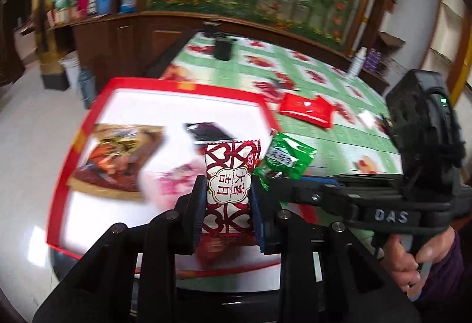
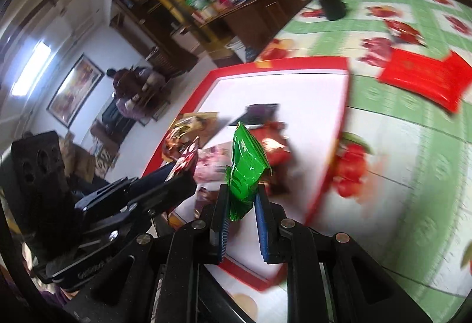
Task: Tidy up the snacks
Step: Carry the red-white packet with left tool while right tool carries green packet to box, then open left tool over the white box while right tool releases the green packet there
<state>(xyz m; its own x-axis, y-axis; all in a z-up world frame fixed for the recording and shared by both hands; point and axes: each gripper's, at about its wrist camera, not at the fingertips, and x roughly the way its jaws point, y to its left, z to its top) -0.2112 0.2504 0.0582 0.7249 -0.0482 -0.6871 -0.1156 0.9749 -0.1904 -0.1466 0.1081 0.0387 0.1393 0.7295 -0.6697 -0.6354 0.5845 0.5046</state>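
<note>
A: Red-and-white patterned snack packet (image 1: 229,190) status, left wrist view?
B: Clamped upright in left gripper (image 1: 226,199), above red-rimmed white tray (image 1: 188,87).
A: Right wrist view?
B: Right gripper (image 2: 242,215) clamped on crinkled green foil packet (image 2: 246,166), over the tray; flat red packet (image 2: 424,80) lies apart on the green floral tablecloth (image 2: 413,152).

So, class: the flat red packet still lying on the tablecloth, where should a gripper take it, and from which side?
Take the red packet by an edge seam, probably the one nearest the tray. It lies flat on the tablecloth, apart from other things, so come in low over the cloth and pinch the thin rim.
</note>
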